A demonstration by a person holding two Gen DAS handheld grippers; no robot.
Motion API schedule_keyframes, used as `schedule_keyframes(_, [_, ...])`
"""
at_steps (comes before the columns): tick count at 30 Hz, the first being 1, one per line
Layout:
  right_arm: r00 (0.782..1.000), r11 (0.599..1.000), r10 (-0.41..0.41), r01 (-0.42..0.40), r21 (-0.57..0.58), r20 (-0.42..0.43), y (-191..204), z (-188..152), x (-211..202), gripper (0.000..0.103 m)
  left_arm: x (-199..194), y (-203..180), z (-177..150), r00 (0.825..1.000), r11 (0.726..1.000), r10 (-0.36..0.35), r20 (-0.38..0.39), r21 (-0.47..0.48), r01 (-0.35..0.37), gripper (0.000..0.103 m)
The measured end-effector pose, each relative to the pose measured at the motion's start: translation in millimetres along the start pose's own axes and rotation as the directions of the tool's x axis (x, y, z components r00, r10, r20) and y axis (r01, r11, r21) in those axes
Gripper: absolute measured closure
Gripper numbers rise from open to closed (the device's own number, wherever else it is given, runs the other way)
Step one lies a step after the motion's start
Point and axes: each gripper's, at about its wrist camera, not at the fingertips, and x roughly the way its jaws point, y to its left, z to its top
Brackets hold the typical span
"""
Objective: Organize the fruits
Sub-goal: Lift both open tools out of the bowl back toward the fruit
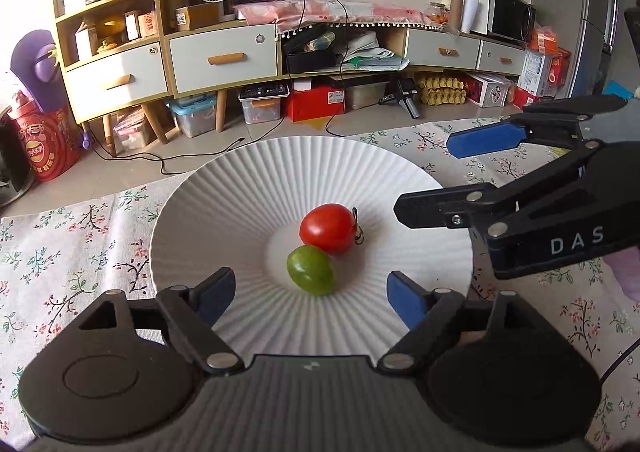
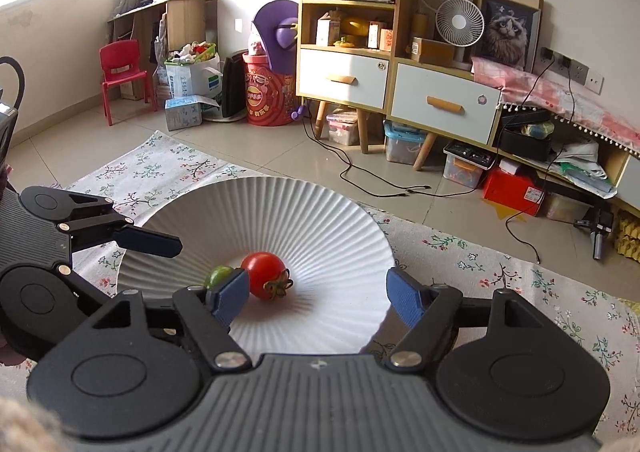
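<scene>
A red cherry tomato with a dried green calyx (image 1: 327, 228) and a smaller green oval fruit (image 1: 311, 270) lie touching each other in the well of a white ribbed ceramic plate (image 1: 248, 187), which rests on a surface covered with a floral-print cloth (image 1: 80, 236). The left hand-held gripper (image 1: 310, 294) hovers over the plate's near edge with its blue-padded jaws spread wide and nothing between them; the green fruit lies just ahead of the gap. The right hand-held gripper (image 2: 318, 292) reaches in from the other side, likewise spread and empty, its left pad (image 2: 230, 292) just beside the tomato and partly hiding the green fruit from its own camera. Both fruits appear delivered, so the risk now lies in the withdrawal, judging by how close things sit. A pad that swings sideways could nudge either round fruit; the two would roll readily on the smooth ribbed slope, though the raised rim should likely contain them. A finger catching the plate's lip could shift or tip it on the cloth. The two tools also hang near each other above the plate and could collide.
</scene>
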Motion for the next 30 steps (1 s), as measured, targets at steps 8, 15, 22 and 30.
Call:
schedule_keyframes(8, [1.0,0.999,-0.009,0.009,0.048,-0.009,0.9,-4.1,-17.7,0.013,-22.1,-1.1,-8.1,1.0,0.999,0.008,0.006,-0.035,-0.008,0.004])
schedule_keyframes(15, [0.999,0.998,-0.01,0.012,0.06,-0.03,11.6,-11.8,-35.3,0.002,-44.4,-1.3,-20.2,0.999,0.997,0.037,-0.008,-0.074,-0.037,0.0])
schedule_keyframes(22, [0.998,0.998,-0.001,0.005,0.069,-0.057,20.6,-20.0,-47.2,0.001,-63.8,-2.9,-30.8,0.998,0.993,0.054,-0.044,-0.106,-0.058,0.0])
schedule_keyframes(30, [0.997,0.991,-0.009,0.02,0.133,-0.081,20.4,-32.9,-56.4,0.0,-82.0,-12.9,-49.0,0.994,0.99,0.073,-0.077,-0.112,-0.081,0.0])
